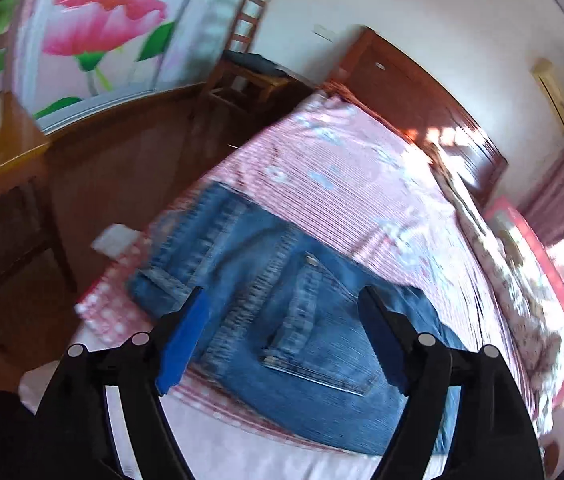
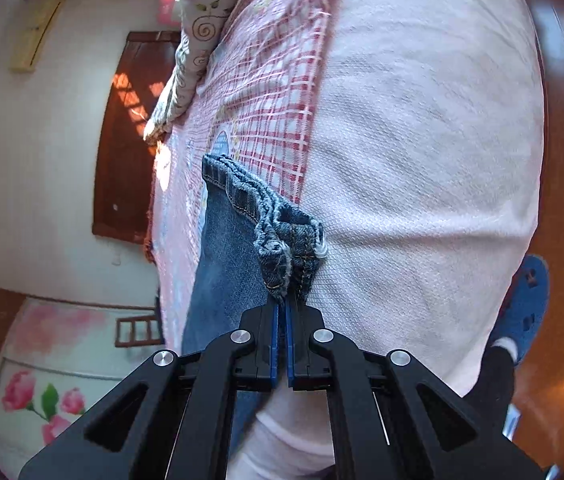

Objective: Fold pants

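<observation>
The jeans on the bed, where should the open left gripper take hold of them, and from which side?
Probably at the waistband edge of the jeans, near the back pocket below the open left gripper. Come down from above. The denim lies flat on the bed, so only an edge offers a pinchable lip. The right gripper already clamps the leg hems.

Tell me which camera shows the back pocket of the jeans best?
The left wrist view: the back pocket lies in plain sight on the jeans, between the open left gripper. The right wrist view shows no pocket, only bunched leg hems clamped by the right gripper.
</observation>
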The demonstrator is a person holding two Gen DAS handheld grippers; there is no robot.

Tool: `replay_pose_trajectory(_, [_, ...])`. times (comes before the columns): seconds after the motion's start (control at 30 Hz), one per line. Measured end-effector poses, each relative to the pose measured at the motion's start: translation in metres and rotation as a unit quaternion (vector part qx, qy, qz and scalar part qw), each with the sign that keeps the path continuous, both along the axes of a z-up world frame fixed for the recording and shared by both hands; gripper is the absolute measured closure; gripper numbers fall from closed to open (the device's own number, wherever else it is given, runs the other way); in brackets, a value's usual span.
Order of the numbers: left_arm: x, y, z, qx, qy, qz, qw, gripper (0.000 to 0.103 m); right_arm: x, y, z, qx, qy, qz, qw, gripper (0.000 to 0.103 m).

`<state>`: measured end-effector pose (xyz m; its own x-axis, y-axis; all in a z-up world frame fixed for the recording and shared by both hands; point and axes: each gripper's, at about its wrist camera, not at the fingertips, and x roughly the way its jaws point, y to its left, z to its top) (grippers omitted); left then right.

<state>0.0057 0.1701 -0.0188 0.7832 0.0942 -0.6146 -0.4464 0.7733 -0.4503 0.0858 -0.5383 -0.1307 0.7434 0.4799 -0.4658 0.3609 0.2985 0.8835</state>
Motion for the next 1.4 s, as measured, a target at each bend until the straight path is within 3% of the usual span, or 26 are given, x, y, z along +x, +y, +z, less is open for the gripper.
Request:
replay_pose_trajectory(0.1, [0.039,-0.045,-0.011,0.024,0.022,-0.085,0.9959,0.019,-0.002,0.000,0.000,0.003,-0.002,-0.001,1.000,0.102])
replay_pose_trajectory(0.23, [0.070,-0.073,-0.044,0.044,0.086,-0.123,0.9876,0.019,0.012,0.011,0.037,-0.119,0.001,0.037,0.992,0.102])
replay_pose_trajectory(0.3, [0.071,-0.076,-0.055,0.060,0.092,-0.120,0.9866,0.018,0.024,0.016,0.058,-0.150,-0.016,0.059,0.987,0.102])
replay_pose_trajectory(0.33, [0.070,-0.081,-0.055,0.068,0.086,-0.124,0.9863,0.013,0.028,0.019,0.072,-0.167,-0.031,0.068,0.983,0.102])
replay_pose_trajectory(0.43, [0.073,-0.091,-0.056,0.088,0.089,-0.121,0.9847,0.011,0.023,0.024,0.106,-0.187,-0.120,0.068,0.973,0.102])
replay_pose_trajectory(0.47, [0.070,-0.095,-0.056,0.093,0.086,-0.119,0.9848,0.011,0.022,0.022,0.102,-0.196,-0.115,0.065,0.972,0.102])
replay_pose_trajectory(0.57, [0.071,-0.104,-0.056,0.112,0.088,-0.115,0.9830,0.011,0.024,0.009,0.043,-0.171,-0.018,0.052,0.984,0.102])
replay_pose_trajectory(0.6, [0.073,-0.104,-0.056,0.118,0.091,-0.116,0.9820,0.010,0.021,0.009,0.029,-0.167,-0.014,0.050,0.985,0.102])
replay_pose_trajectory(0.67, [0.074,-0.105,-0.056,0.123,0.093,-0.119,0.9808,0.009,0.017,0.008,0.029,-0.153,-0.037,0.034,0.987,0.102])
replay_pose_trajectory(0.87, [0.074,-0.102,-0.056,0.107,0.082,-0.112,0.9845,0.006,0.013,0.002,0.038,-0.132,-0.025,0.036,0.990,0.097])
replay_pose_trajectory(0.93, [0.073,-0.102,-0.057,0.104,0.078,-0.111,0.9853,0.006,0.000,-0.002,0.044,-0.123,-0.048,0.013,0.991,0.081])
replay_pose_trajectory(0.97, [0.073,-0.102,-0.057,0.106,0.077,-0.112,0.9851,0.006,-0.008,-0.006,0.045,-0.112,-0.053,-0.007,0.992,0.060])
replay_pose_trajectory(1.0, [0.073,-0.103,-0.058,0.109,0.077,-0.115,0.9845,0.006,-0.015,-0.008,0.044,-0.110,-0.050,-0.028,0.992,0.052])
replay_pose_trajectory(1.1, [0.072,-0.104,-0.059,0.116,0.079,-0.123,0.9825,0.005,-0.020,-0.014,0.041,-0.113,-0.045,-0.043,0.992,0.052])
replay_pose_trajectory(1.4, [0.078,-0.107,-0.058,0.118,0.094,-0.129,0.9802,0.003,0.009,0.006,0.045,-0.137,-0.047,0.004,0.989,0.052])
